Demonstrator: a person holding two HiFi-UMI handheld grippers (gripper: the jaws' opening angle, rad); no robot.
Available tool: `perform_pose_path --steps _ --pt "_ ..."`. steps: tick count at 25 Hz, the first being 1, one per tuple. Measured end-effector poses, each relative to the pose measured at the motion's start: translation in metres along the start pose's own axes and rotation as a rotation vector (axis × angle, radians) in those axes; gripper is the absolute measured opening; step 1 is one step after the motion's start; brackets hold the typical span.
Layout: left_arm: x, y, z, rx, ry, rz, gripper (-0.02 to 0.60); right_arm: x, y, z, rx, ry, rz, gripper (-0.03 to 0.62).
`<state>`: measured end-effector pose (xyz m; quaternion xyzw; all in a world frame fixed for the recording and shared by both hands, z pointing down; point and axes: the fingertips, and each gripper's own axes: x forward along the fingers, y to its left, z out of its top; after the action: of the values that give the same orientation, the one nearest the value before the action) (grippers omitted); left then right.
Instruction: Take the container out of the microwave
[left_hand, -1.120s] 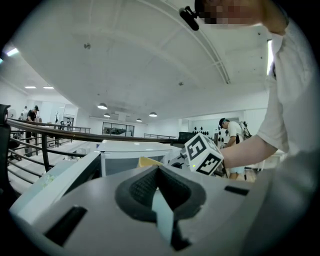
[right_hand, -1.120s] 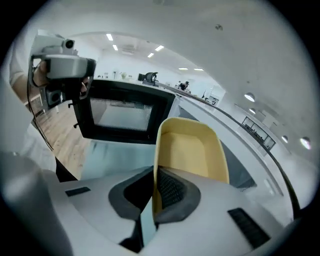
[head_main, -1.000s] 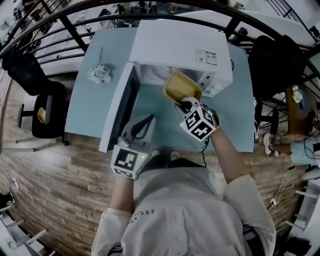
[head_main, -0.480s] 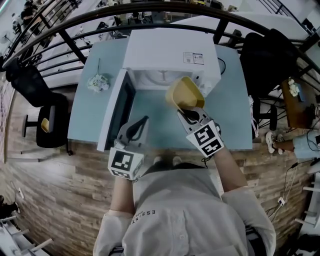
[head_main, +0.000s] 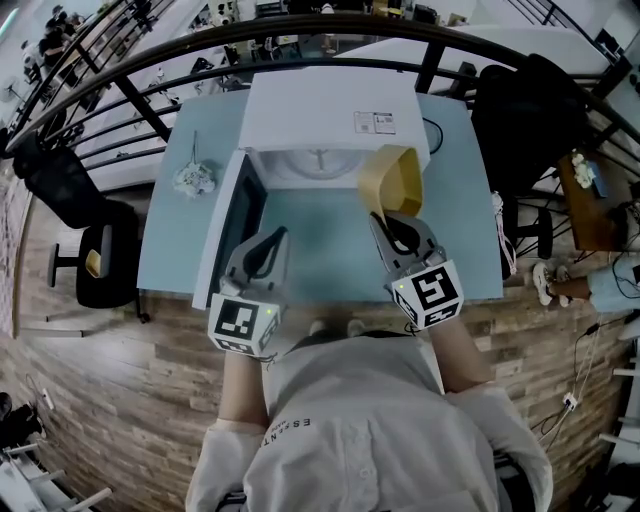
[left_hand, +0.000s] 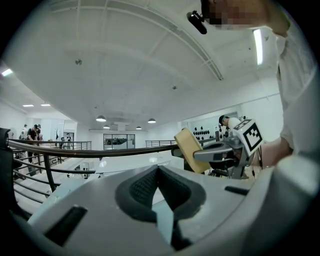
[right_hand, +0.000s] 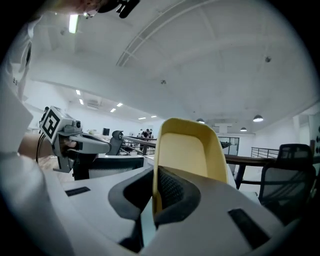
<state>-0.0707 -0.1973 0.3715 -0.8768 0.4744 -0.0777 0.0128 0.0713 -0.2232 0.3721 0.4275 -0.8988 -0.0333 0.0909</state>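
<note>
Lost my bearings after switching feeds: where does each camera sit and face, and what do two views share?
Head view: on the person's head, steeply down at the white microwave on the pale blue table; shows torso, both forearms.
Left gripper view: on the left gripper, along its shut, empty jaws toward a dark railing; sleeve at right.
Right gripper view: on the right gripper, along jaws shut on the yellow plastic container; hand at left.
Shared: both gripper views show that container.

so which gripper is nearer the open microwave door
Left. The left gripper is just right of the microwave door in the head view; the right gripper is farther right, clamped on the yellow container.
</note>
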Motion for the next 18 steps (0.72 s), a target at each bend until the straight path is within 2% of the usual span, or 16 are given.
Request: perform_pose_path --steps 10,18 --pt "0.011 0.006 0.009 0.026 -0.016 -0.001 -0.006 -0.012 -0.014 0.023 0.022 -0.157 -0.057 0.018" --pt "0.022 0.013 0.016 0.037 -0.017 -0.002 -0.006 -0.003 -0.015 0.021 0.023 -0.156 -0.045 0.017"
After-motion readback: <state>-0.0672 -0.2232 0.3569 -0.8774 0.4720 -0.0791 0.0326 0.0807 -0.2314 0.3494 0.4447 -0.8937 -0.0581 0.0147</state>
